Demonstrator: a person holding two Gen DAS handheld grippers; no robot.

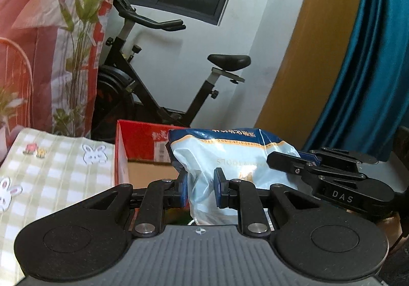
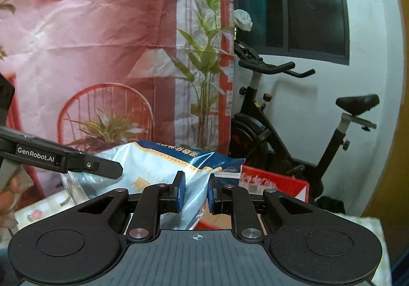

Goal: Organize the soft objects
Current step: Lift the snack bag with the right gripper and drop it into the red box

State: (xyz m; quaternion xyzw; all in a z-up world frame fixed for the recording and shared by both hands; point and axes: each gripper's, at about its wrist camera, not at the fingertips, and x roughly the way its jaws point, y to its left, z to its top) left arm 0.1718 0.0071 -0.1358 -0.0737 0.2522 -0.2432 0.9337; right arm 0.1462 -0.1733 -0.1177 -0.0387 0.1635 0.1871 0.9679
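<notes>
A soft blue and white plastic pack is held up in the air between both grippers. My left gripper is shut on its lower left edge. My right gripper is shut on the pack at its other end, and also shows in the left wrist view at the pack's right side. The left gripper's arm shows in the right wrist view. An open red cardboard box stands just behind and below the pack; its red flap also shows in the right wrist view.
A green checked cloth with rabbit prints covers the surface at the left. A pink printed backdrop hangs behind. A black exercise bike stands by the white wall, with a teal curtain at the right.
</notes>
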